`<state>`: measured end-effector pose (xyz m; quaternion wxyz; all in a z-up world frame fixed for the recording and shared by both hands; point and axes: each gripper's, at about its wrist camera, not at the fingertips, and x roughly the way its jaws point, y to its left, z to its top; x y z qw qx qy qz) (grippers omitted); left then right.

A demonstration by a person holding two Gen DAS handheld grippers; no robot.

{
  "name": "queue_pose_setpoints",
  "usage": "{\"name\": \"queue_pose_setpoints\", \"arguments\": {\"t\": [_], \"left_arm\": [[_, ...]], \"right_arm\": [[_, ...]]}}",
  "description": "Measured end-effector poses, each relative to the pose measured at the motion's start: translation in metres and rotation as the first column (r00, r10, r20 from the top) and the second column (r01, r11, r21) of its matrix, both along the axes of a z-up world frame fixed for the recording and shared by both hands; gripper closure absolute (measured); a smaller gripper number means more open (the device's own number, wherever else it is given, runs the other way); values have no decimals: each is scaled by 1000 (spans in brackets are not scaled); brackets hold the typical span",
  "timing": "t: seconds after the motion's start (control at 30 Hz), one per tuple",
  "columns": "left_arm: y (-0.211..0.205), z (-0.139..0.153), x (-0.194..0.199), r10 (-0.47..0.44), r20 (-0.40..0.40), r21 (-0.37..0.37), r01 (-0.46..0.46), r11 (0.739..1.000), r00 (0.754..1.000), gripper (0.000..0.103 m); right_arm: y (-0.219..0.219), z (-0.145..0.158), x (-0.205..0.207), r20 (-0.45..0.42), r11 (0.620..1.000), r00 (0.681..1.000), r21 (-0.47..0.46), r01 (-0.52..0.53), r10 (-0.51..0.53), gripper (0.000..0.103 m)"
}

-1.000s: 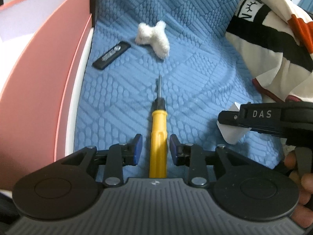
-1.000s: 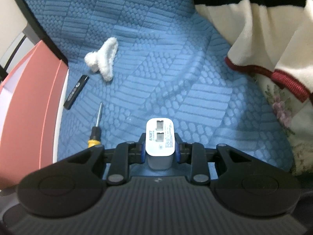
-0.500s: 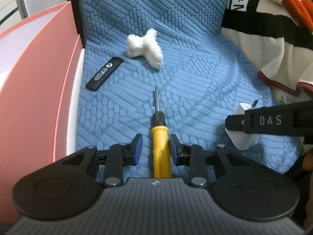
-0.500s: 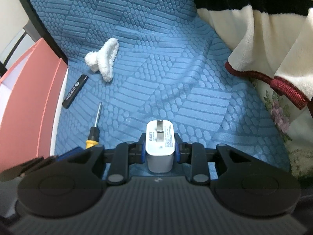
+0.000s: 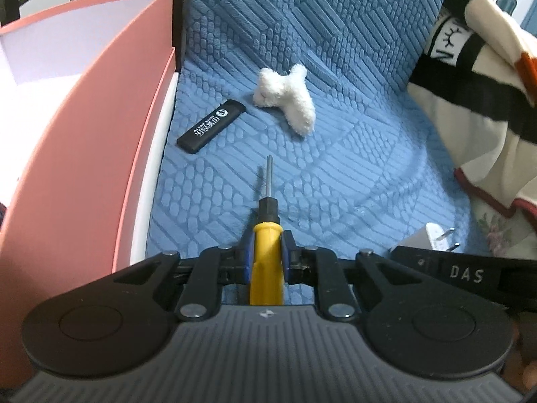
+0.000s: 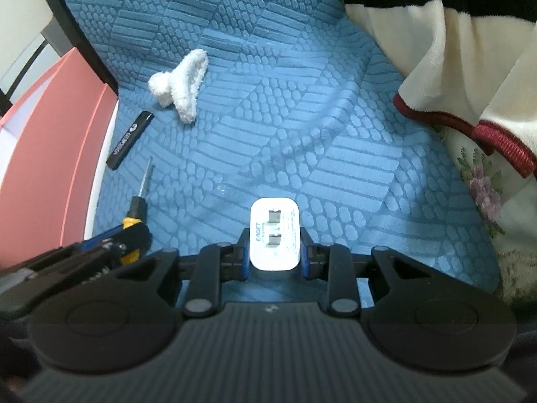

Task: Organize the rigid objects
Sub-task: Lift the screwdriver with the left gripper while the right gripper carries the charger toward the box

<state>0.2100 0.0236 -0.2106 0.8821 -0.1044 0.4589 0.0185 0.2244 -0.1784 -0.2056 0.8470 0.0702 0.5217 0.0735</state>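
My left tongs (image 5: 265, 252) were closing on the yellow handle of the screwdriver (image 5: 266, 262), blue pads already against its sides, shaft pointing far across the blue cover (image 5: 352, 154). I took it by the handle since that's the thick part. My right tongs (image 6: 274, 252) were clamped on the white charger (image 6: 275, 235), prongs facing up. Both hard items likely go in the pink box (image 5: 84, 168) at left. The black lighter (image 5: 211, 126) lay just beside the box, with the fluffy white clip (image 5: 288, 97) to its right, both untouched. The right view showed the charger's label and prongs head-on; the left view caught only its corner, but showed into the box.
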Motion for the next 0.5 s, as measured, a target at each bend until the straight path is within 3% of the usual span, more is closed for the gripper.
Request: {"name": "queue_pose_setpoints", "arguments": {"t": [0.5], "left_arm": [[8,44,-12,-31,29,-70,33,997,999,84]], "right_arm": [[12,39,-13,107,998,993,-23,-53,55,73]]}}
